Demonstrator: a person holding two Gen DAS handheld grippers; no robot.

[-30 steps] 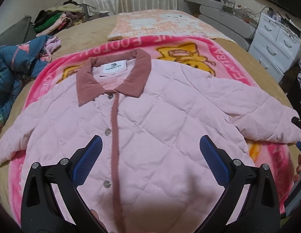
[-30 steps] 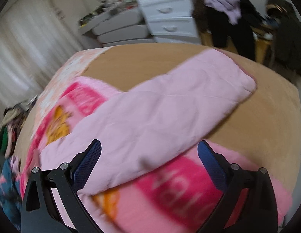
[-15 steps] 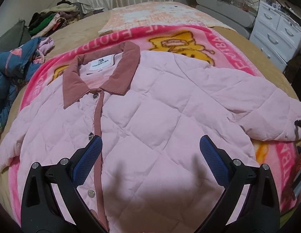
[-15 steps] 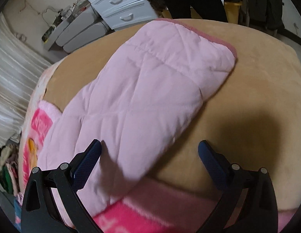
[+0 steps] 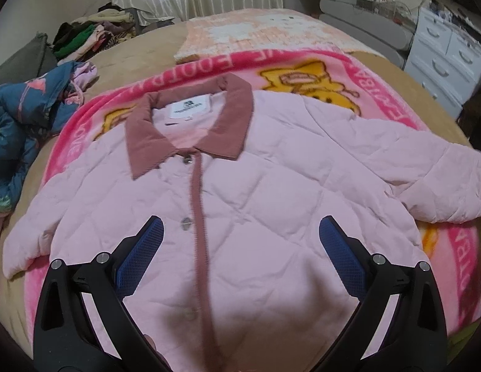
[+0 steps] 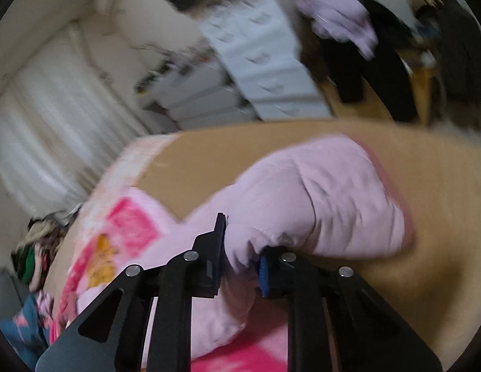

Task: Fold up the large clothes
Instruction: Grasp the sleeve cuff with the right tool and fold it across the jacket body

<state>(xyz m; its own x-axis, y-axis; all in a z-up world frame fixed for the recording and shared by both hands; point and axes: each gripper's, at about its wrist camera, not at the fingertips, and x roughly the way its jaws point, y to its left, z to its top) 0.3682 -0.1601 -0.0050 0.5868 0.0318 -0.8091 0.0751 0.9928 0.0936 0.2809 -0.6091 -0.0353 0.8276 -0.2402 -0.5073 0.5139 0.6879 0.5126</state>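
While our left tongs [image 5: 240, 238] hover open over the pink jacket [image 5: 271, 204] spread on the bed [image 5: 141, 49], our right tongs [image 6: 240, 248] pinch its sleeve [image 6: 318, 204].

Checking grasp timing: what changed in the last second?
The right gripper closed on the pink jacket's sleeve, bunching it; a second ago it was open above it. The left gripper stayed open over the jacket body, still flat and buttoned on the blanket.
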